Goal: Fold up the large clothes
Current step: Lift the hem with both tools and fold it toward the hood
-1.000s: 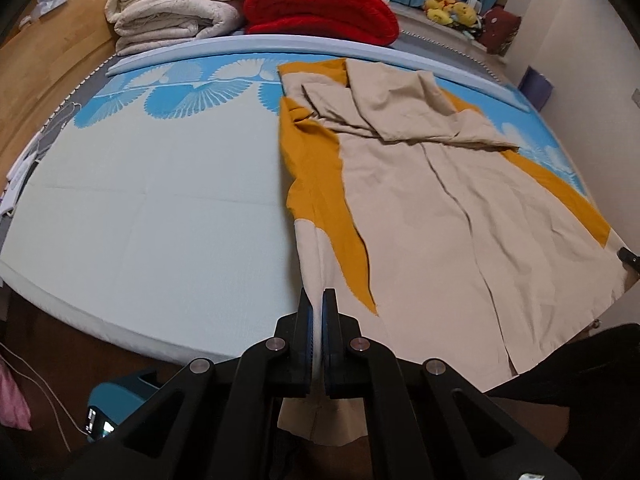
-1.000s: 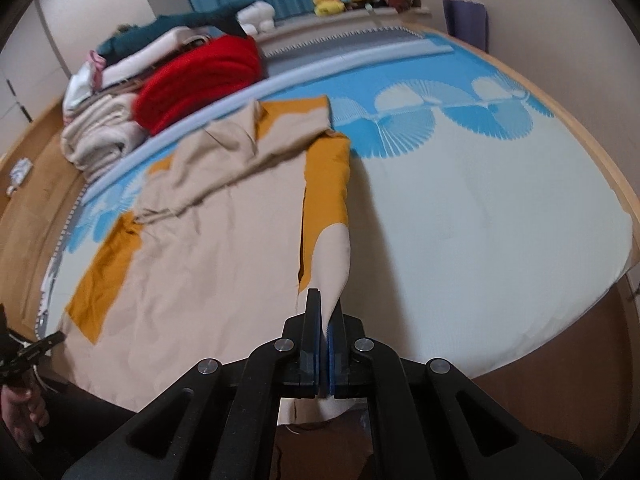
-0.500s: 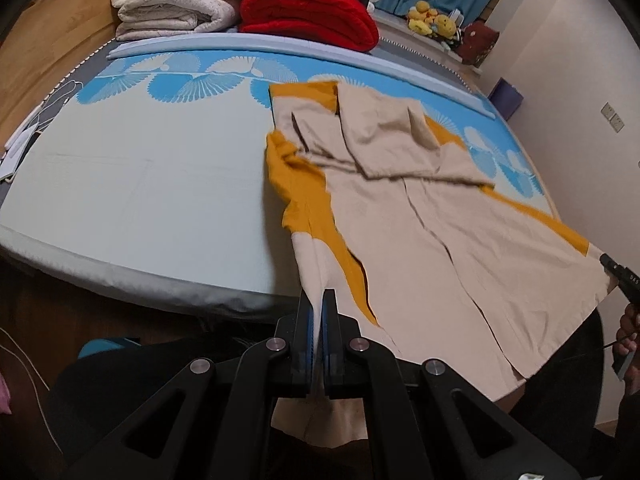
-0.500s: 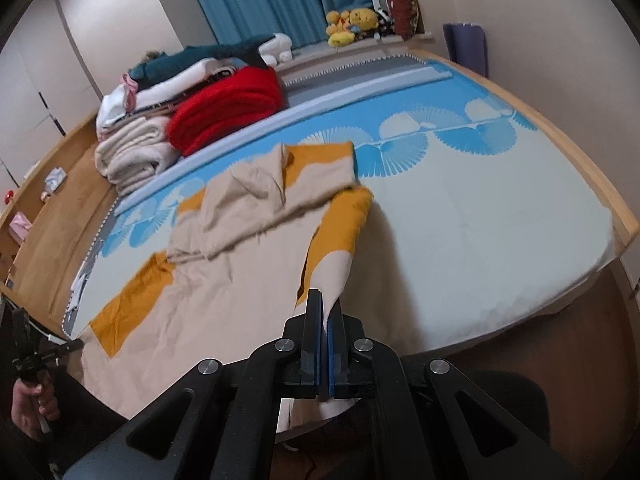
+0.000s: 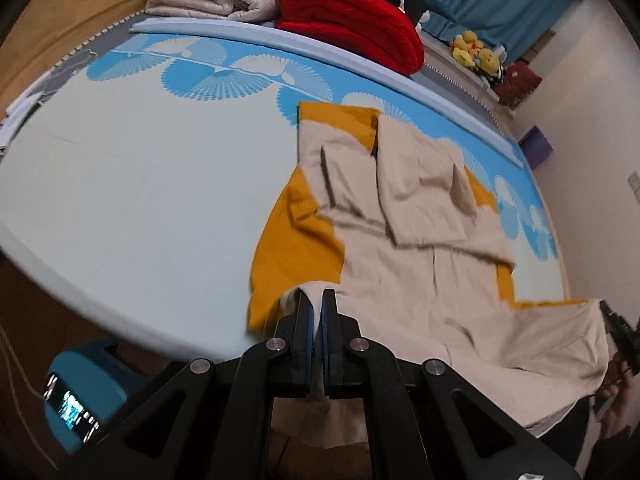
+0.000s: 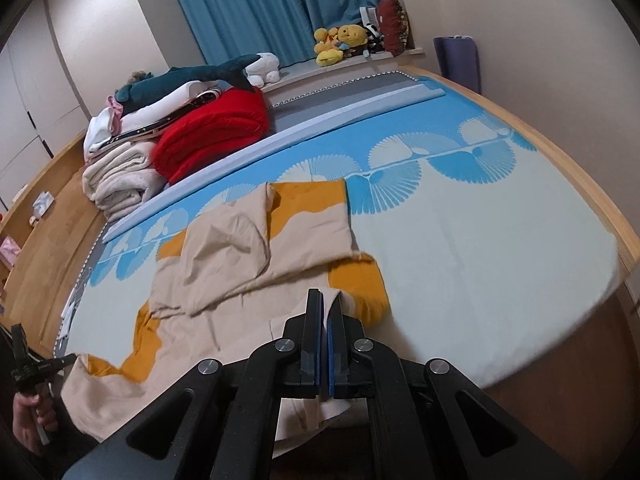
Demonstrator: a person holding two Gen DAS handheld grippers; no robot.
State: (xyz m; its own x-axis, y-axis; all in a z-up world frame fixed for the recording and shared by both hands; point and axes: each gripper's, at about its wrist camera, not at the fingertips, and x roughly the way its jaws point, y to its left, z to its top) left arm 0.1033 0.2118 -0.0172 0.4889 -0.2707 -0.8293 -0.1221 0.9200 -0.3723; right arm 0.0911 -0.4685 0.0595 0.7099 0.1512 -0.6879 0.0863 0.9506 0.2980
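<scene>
Both the left gripper (image 5: 316, 312) and right gripper (image 6: 326, 312) were clamped on the creased beige-and-mustard woven garment (image 5: 400, 240), near the bed (image 5: 140, 200) edge.

1. We saw one large beige garment (image 5: 400, 280) with mustard-orange panels, spread on the bed's pale-and-blue cover.
2. Its far half lay crumpled — beige flaps folded loosely over each other, orange showing at the top edge and both sides.
3. Its near hem was lifted at two corners — the cloth between them sagged over the bed's near edge.
</scene>
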